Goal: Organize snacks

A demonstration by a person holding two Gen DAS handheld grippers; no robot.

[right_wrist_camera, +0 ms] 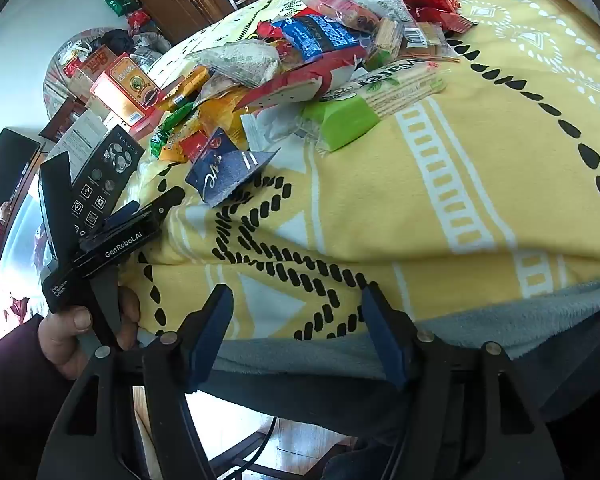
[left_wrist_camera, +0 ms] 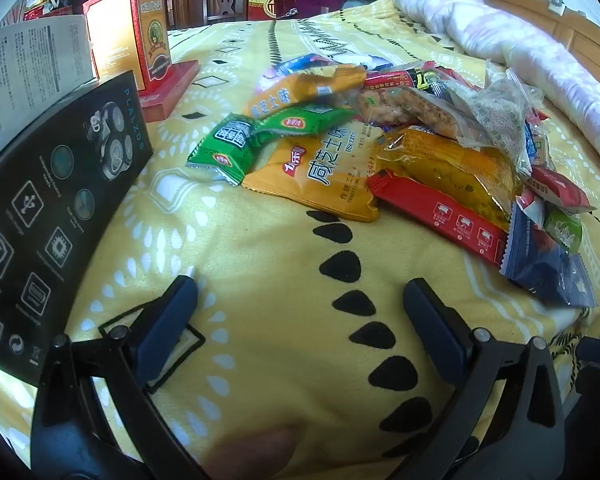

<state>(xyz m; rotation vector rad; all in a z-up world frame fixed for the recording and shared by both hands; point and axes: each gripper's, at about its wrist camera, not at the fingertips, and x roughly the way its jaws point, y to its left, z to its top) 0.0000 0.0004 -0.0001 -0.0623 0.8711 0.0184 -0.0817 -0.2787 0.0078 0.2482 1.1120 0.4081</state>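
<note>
By the bed's left edge stands a black shaver box [left_wrist_camera: 56, 216]. My left claw [left_wrist_camera: 300, 300] gapes wide, empty, over the yellow blanket [left_wrist_camera: 260, 264]; the snack pile [left_wrist_camera: 400, 140] lies mid-bed. My right claw [right_wrist_camera: 298, 304], partly open, holds nothing at the near edge.

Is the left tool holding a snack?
No: the left tool stands open over bare blanket, short of the snack pile.

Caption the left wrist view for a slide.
Open left gripper hovers over a yellow blanket, facing a heap of snack packets beside a black box.
</note>
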